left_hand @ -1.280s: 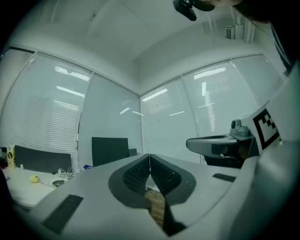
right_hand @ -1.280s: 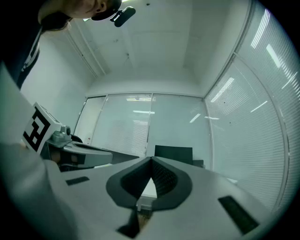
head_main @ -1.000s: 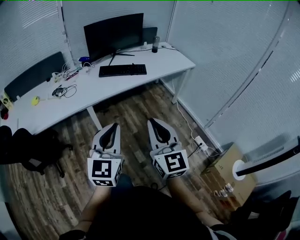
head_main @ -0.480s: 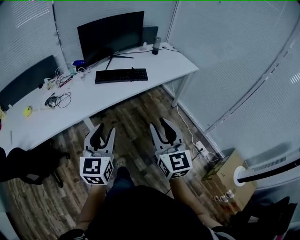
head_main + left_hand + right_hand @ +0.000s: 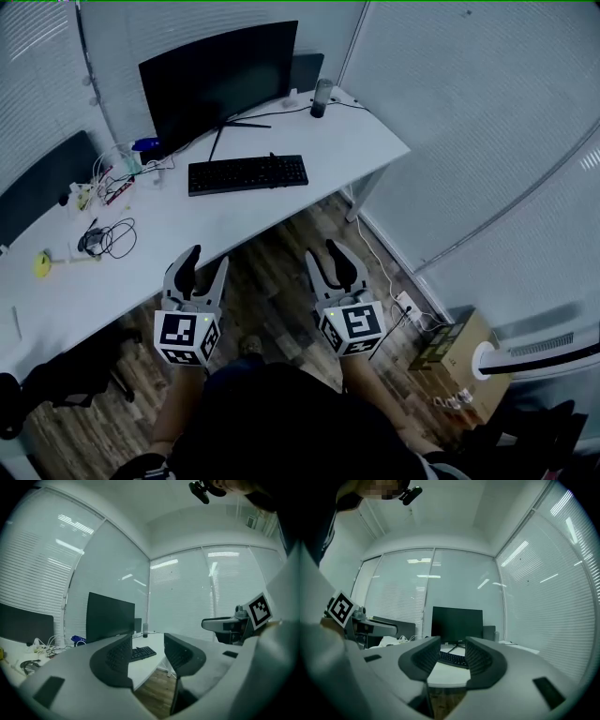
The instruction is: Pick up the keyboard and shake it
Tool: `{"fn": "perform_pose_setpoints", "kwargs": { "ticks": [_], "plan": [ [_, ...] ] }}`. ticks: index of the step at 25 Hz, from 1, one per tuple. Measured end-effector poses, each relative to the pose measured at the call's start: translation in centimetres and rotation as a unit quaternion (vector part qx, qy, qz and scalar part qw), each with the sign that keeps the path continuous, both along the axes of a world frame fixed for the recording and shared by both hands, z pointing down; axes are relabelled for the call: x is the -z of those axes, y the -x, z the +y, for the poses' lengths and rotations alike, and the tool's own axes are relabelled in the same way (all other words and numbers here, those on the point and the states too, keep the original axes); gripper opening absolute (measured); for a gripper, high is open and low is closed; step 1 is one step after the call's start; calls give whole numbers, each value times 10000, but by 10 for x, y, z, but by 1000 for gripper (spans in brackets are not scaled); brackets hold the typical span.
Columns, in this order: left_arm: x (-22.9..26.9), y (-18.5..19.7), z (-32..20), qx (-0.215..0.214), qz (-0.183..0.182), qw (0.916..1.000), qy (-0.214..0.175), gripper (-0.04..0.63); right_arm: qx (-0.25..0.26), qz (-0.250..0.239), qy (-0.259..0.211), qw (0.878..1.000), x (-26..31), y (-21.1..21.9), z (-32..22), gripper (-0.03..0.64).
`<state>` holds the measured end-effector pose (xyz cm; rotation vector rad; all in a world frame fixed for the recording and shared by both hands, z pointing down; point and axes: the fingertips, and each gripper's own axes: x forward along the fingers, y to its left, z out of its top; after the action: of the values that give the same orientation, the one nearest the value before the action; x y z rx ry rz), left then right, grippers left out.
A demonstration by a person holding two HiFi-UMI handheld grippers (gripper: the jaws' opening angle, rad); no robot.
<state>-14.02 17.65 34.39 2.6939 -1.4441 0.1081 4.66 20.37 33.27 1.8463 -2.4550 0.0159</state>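
A black keyboard [image 5: 247,174] lies flat on the white desk [image 5: 366,145], in front of the monitor [image 5: 220,80]. Both grippers hang over the wood floor, short of the desk's near edge, and point toward it. My left gripper [image 5: 208,261] is open with nothing between its fingers; its jaws have just been opening. My right gripper [image 5: 328,251] is likewise open and empty, its jaws also just opened. In the left gripper view the keyboard [image 5: 142,653] shows far off between the jaws of the left gripper [image 5: 147,644]. The right gripper view frames the keyboard [image 5: 452,658] beyond the right gripper [image 5: 452,646].
A dark cylinder [image 5: 322,98] stands at the desk's far right corner. Tangled cables [image 5: 105,237] and a yellow object [image 5: 41,264] lie on the desk's left part. A black chair [image 5: 56,384] stands lower left. A cardboard box [image 5: 450,352] and power strip [image 5: 405,302] sit on the floor at right.
Both grippers' jaws went from shut to open. The grippers and the head moved toward the desk, so the keyboard and monitor now appear larger and nearer.
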Motion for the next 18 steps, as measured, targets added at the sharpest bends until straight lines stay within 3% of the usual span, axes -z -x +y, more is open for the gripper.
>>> {"fn": "perform_pose_setpoints", "kwargs": {
  "ticks": [9,13,18],
  "plan": [
    [-33,5,-68,-196,76,9992,331,195,-338,-7,544,9979,-43,-2,-46,155],
    [-49,5,-86,-217,146,9986,459,196,-420,24,500,9979,-47,-10,-67,155],
    [-43,4,-122,-131,122,9993,338,196,-358,49,407,9985,-44,-18,-117,155]
  ]
}}
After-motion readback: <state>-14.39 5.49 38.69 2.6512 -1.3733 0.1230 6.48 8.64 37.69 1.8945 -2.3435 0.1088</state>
